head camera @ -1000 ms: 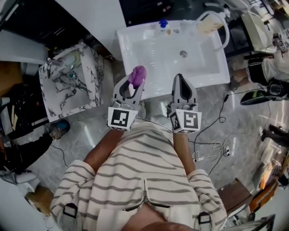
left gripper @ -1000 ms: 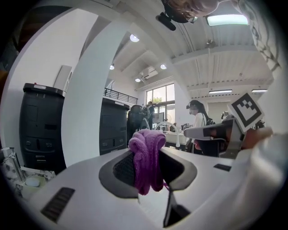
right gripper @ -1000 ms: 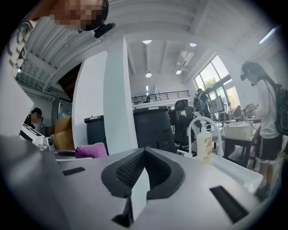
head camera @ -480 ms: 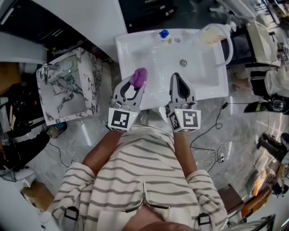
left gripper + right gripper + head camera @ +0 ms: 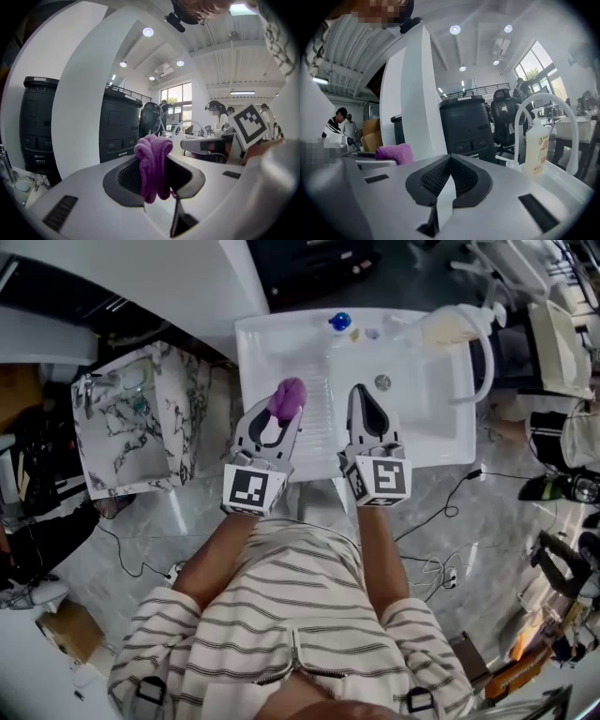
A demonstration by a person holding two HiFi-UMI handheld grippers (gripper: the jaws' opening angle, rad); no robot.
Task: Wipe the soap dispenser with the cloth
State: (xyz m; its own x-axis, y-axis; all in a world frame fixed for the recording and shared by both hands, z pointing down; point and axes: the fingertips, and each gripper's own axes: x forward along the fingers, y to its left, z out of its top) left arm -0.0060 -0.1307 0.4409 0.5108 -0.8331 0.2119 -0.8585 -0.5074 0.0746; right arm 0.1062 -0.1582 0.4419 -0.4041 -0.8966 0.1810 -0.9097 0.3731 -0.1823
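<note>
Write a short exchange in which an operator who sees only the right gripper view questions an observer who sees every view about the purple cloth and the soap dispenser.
Operator: My right gripper is shut with nothing in it. A purple cloth shows at my left. Is it held?
Observer: Yes. The left gripper view shows the left gripper shut on it, with a fold hanging down between the jaws.
Operator: Where does the soap dispenser stand on the basin?
Observer: The head view puts it at the back right corner of the white sink, apart from both grippers.
</note>
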